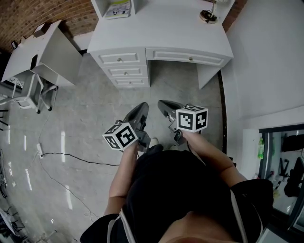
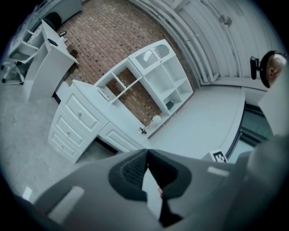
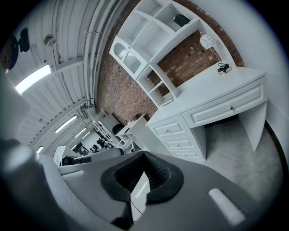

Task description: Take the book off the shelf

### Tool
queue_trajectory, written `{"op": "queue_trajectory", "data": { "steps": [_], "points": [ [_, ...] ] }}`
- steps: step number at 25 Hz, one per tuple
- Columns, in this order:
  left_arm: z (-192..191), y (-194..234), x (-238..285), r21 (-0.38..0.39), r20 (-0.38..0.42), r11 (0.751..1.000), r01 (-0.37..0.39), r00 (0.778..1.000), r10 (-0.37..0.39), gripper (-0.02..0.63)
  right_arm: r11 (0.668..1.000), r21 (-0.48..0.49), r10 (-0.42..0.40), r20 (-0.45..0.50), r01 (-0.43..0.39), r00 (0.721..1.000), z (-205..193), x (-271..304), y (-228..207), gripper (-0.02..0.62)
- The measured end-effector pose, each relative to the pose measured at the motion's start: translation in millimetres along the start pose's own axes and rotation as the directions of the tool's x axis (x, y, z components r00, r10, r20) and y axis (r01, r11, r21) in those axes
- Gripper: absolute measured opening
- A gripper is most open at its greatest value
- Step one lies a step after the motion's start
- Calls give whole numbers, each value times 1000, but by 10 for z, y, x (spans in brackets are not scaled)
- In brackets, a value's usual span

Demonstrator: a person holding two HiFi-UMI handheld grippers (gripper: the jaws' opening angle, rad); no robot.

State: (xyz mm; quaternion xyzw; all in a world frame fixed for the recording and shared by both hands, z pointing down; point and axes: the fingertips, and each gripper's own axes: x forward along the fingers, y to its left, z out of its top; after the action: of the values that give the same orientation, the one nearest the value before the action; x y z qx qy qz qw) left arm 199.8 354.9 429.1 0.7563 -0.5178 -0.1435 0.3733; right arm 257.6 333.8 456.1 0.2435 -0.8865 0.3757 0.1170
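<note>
The book [image 1: 117,8], with a pale green-and-white cover, lies in a low compartment of the white shelf unit [image 1: 102,5] on the back of the white desk [image 1: 161,33]. In the left gripper view the book [image 2: 104,94] shows as a small flat shape in a lower cubby. I stand on the floor some way short of the desk. My left gripper [image 1: 143,106] and right gripper [image 1: 162,102] point toward the desk side by side. Both are shut with nothing between the jaws, as the left gripper [image 2: 147,151] and right gripper [image 3: 144,153] views show.
The desk has a stack of drawers [image 1: 122,70] on its left and a knee space on its right. A small round object [image 1: 208,16] sits on the desktop. A second white desk [image 1: 45,52] and a chair [image 1: 29,92] stand at left; a cable [image 1: 71,156] crosses the floor.
</note>
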Motion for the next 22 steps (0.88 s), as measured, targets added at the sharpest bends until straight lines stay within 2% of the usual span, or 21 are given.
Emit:
{"op": "queue_trajectory", "data": {
  "steps": [14,22],
  "points": [
    [434,490,-67,17,-12,1000,-2,1000,2,3,1000,-21,-4,-21,3,1000,98,626,253,-2],
    [618,629,119,61,4,997,-45,999,45,5,998,-58,18,-32,-19,999,324,830,217,-2]
  ]
}}
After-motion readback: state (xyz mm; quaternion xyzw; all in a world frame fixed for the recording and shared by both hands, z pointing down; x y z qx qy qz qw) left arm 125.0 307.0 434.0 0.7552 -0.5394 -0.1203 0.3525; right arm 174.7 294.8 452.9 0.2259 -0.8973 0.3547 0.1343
